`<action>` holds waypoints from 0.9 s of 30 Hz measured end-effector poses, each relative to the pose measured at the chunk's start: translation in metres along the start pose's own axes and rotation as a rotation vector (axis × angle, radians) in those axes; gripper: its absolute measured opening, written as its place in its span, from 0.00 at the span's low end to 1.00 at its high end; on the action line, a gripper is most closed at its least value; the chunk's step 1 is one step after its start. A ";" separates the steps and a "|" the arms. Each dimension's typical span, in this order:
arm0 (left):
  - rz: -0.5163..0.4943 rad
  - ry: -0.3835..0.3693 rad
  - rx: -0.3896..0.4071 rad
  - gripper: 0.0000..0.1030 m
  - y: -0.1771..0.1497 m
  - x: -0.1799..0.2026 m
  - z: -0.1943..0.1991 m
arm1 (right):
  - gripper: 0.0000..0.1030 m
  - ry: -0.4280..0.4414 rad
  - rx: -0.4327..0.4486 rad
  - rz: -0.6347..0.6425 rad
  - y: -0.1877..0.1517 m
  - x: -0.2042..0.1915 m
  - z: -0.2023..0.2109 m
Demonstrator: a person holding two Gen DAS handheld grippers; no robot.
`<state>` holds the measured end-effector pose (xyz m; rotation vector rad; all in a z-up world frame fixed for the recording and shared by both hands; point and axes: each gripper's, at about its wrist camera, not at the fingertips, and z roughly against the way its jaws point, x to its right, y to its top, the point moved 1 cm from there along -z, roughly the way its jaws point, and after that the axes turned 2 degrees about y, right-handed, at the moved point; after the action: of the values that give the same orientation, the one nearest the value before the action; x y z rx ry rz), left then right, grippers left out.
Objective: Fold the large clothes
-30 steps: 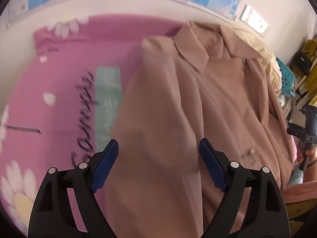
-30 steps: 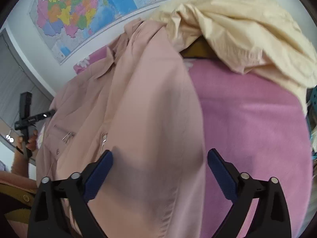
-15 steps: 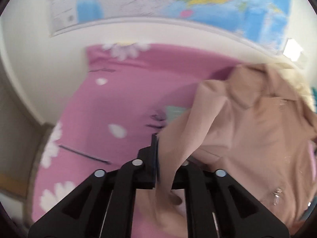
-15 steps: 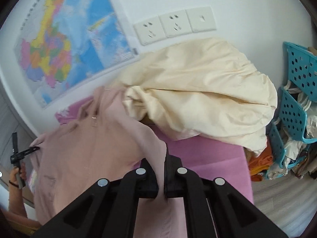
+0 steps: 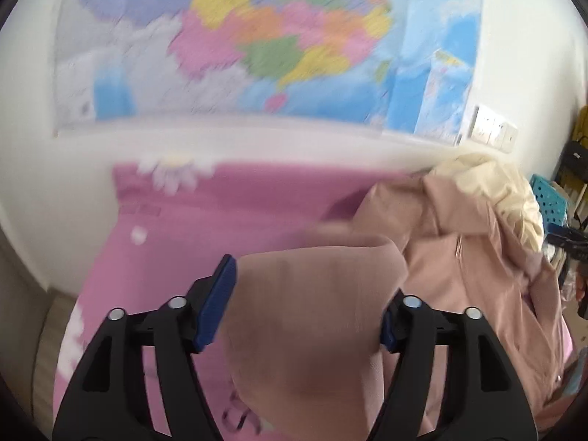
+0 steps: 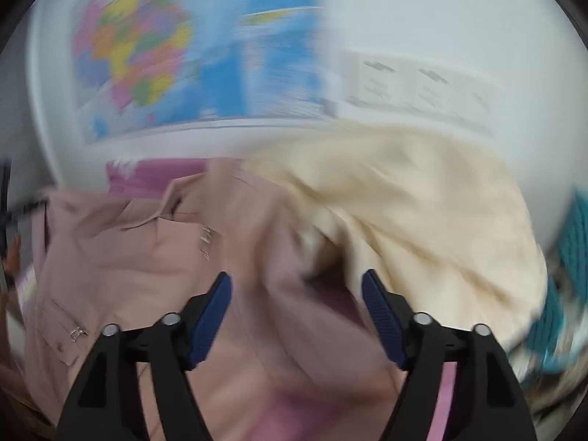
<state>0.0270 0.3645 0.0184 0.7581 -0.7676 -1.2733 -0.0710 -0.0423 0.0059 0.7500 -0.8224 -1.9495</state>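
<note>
Jacket (image 5: 477,275) fold under way on pink cover (image 5: 220,213)
Left hand-held gripper (image 5: 308,305) and right hand-held gripper (image 6: 296,316) jaws opening, fabric between, ungripped (frames blurred).

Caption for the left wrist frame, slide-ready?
Left gripper opening over a pink jacket fold on the pink sheet, wall map behind.

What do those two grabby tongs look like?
Both tongs, left and right, look alike: two black plastic arms with cut-out holes, silver round bolts, and a ribbed dark blue pad inside each tip. No cables or markings show.

Dusty-pink jacket (image 5: 477,275) (daisy-print pink cover (image 5: 228,220))
</note>
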 end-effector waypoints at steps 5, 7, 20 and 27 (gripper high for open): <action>0.028 0.219 -0.106 0.75 0.003 0.007 -0.028 | 0.73 -0.043 -0.041 0.132 0.040 -0.031 -0.073; 0.031 0.314 -0.165 0.75 -0.010 -0.004 -0.030 | 0.73 -0.046 -0.072 0.180 0.044 -0.040 -0.091; 0.302 0.138 -0.162 0.58 -0.053 -0.051 0.005 | 0.69 0.000 -0.138 0.202 0.051 -0.030 -0.129; 0.169 -0.196 0.025 0.74 -0.061 -0.015 0.043 | 0.69 -0.003 -0.130 0.220 0.048 -0.033 -0.123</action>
<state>-0.0435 0.3688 -0.0104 0.5804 -0.9870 -1.1982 0.0597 -0.0643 -0.0250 0.5558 -0.7398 -1.7881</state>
